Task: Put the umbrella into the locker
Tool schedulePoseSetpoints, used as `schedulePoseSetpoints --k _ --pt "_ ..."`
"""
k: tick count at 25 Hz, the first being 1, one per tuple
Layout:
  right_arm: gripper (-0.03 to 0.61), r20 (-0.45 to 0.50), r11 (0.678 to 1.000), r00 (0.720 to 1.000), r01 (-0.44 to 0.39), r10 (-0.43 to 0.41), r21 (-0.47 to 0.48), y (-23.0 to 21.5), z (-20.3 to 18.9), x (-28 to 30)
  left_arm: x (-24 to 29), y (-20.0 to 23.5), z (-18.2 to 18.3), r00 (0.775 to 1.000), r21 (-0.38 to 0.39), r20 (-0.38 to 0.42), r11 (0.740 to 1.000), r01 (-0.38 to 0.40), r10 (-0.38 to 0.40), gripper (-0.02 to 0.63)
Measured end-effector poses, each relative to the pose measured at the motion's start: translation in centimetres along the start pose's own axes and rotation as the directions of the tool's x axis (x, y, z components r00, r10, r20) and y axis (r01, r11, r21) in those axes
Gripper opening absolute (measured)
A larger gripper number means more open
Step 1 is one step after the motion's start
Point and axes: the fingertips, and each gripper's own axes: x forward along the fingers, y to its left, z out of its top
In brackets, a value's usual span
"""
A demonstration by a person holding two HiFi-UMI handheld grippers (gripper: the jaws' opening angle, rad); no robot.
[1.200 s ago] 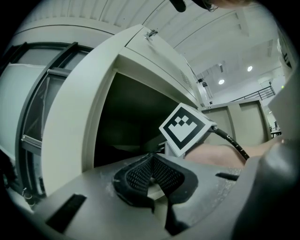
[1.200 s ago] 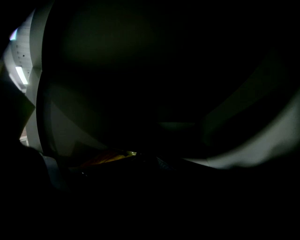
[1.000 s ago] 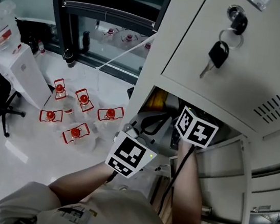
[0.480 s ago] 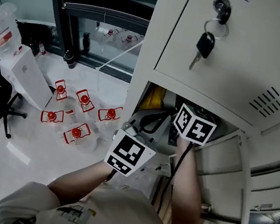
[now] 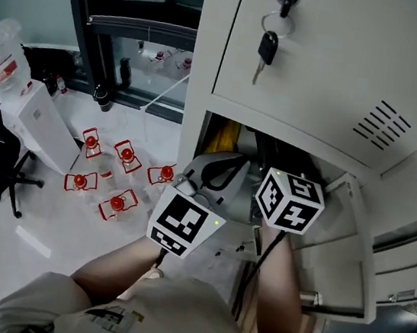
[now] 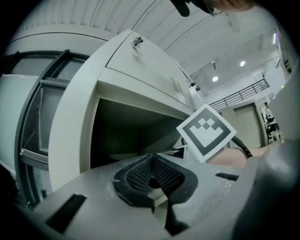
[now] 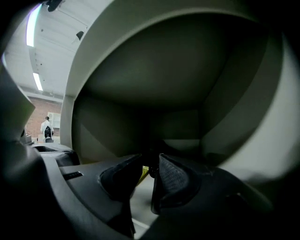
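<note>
Head view, starting at 9 o'clock: clear plastic bottles point(image 5: 117, 203) with red caps stand on the pale glossy floor, well apart from the action. Moving in, the left gripper point(image 5: 221, 165) hangs at the mouth of the locker point(image 5: 206, 61), in front of the open lower compartment. Its ribbed black pads are pressed together at the tips with nothing between them. My read is that it's parked there to stay out of the other arm's way.

At its 12 o'clock, inside along the left wall, there's a strip of soft, folded yellow fabric, and that looks like the umbrella point(image 5: 226, 137).

On to the right gripper point(image 7: 149, 163), with the forearm reaching deep into the compartment, presumably so the load ends up well inside. Right gripper view: the jaws are drawn close, leaving a narrow slit with a slim dark piece and a sliver of yellow in it. I judge that it is pinching the umbrella. Around it the walls are smooth, dull grey sheet metal, plain and boxy.

At 3 o'clock the lower door point(image 5: 356, 248) stands swung wide, giving both arms room. At 12 o'clock the upper door point(image 5: 347, 58) is closed. It is flat painted steel with louvred vent slots, and a black-headed key point(image 5: 266, 48) dangles on a ring from its lock.
</note>
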Motion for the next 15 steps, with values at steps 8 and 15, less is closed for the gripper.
schedulePoseSetpoints --k 8,15 --pt "0.109 0.102 0.999 0.994 -0.046 0.046 -0.007 1.9 3.3 -5.3 -1.8 -1.0 4.2 0.997 0.084 0.069 0.996 0.012 -0.018 0.008" --pt "0.107 0.202 0.99 0.977 -0.044 0.071 -0.134 4.0 6.1 -10.1 -4.3 -2.3 8.3 0.989 0.223 0.144 0.975 0.01 -0.043 0.008"
